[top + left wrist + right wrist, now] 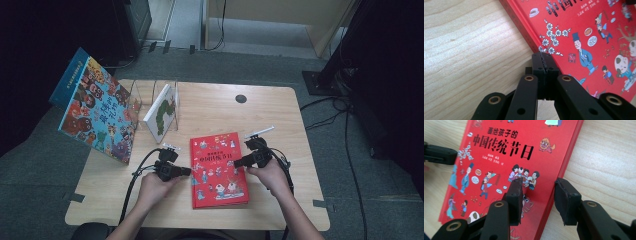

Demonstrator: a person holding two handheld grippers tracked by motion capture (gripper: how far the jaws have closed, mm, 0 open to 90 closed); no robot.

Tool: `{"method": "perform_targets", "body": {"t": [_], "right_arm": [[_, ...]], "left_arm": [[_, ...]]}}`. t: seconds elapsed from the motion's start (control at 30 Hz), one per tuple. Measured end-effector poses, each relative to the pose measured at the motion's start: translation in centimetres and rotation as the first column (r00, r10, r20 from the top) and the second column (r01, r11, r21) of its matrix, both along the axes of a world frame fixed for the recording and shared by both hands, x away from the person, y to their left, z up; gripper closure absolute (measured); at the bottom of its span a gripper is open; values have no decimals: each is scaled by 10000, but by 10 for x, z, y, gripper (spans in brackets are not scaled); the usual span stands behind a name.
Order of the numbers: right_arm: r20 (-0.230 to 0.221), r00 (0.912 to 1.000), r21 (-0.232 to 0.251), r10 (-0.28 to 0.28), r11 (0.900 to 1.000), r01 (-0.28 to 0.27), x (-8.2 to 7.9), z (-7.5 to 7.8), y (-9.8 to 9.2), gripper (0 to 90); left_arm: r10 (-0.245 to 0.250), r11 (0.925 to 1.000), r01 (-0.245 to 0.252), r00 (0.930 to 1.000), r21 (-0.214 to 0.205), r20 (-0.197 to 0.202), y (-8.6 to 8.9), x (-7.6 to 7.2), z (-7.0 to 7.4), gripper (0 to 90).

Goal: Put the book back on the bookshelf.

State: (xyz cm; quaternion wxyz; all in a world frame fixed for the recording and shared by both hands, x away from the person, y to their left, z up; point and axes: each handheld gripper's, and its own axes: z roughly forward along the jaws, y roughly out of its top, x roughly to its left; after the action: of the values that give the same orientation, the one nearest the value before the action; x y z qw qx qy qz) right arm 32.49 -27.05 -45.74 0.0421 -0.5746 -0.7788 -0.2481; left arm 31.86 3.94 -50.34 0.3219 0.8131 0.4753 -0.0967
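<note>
The red book [219,169] lies flat on the wooden desk [280,115], cover up, toward the person's edge of it and about midway across. In the high view the left gripper [186,171] lies at the book's left edge and the right gripper [239,162] at its right edge, each held in a hand that comes in from below the book. Beyond the book, toward the desk's far left, a white book with a green caterpillar [161,113] stands in a clear rack [152,92], and a large colourful picture book [97,110] leans at the desk's left end, well apart from the red book. In the left gripper view the left gripper [543,62] is clenched, its two jaws pressed together with nothing between them, the tips touching the red book [579,27] at its edge where cover meets desk [469,50]. In the right gripper view the right gripper [537,195] is released and straddles the book's [499,152] right edge: one jaw sits over the cover, the other over the bare desk [604,165] just beside the book, neither pressing on it.
</note>
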Motion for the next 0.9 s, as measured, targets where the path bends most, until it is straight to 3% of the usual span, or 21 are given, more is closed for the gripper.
{"method": "perform_targets", "body": {"t": [0.07, 0.17, 0.23, 0.4, 0.5, 0.7, 0.8, 0.9], "right_arm": [[117, 9999, 412, 60, 9991, -65, 0, 7, -1, 618], [351, 9990, 483, 261, 9984, -278, 1, 19, 2, 642], [380, 9985, 539, 394, 9977, -414, 2, 25, 4, 647], [402, 9978, 1040, 523, 9930, -563, 8, 35, 12, 666], [448, 9970, 1718, 636, 9826, -704, 12, 40, 19, 700], [122, 9933, 2342, 1147, 9654, -1144, 24, 44, 42, 785], [-9, 9908, 2269, 1356, 9649, -1319, 29, 47, 46, 802], [-194, 9892, 2247, 1453, 9647, -1373, 34, 51, 47, 820]], "left_arm": [[-43, 10000, 42, 10000, 63, 39, 0, 0, 0, 900], [-87, 9999, 87, 9999, 124, 58, 0, 0, 1, 900], [38, 10000, -38, 10000, -49, -27, 0, 2, 0, 900], [35, 10000, -35, 10000, -67, 7, 1, 2, 0, 894], [61, 9999, -61, 10000, -88, -18, 1, 2, 0, 894], [77, 9999, -77, 10000, -144, 53, 2, 2, -1, 890], [234, 9980, -238, 9997, -578, -75, 4, 5, -1, 854], [372, 9976, -374, 9993, -585, -40, 6, 6, 1, 801]]}}
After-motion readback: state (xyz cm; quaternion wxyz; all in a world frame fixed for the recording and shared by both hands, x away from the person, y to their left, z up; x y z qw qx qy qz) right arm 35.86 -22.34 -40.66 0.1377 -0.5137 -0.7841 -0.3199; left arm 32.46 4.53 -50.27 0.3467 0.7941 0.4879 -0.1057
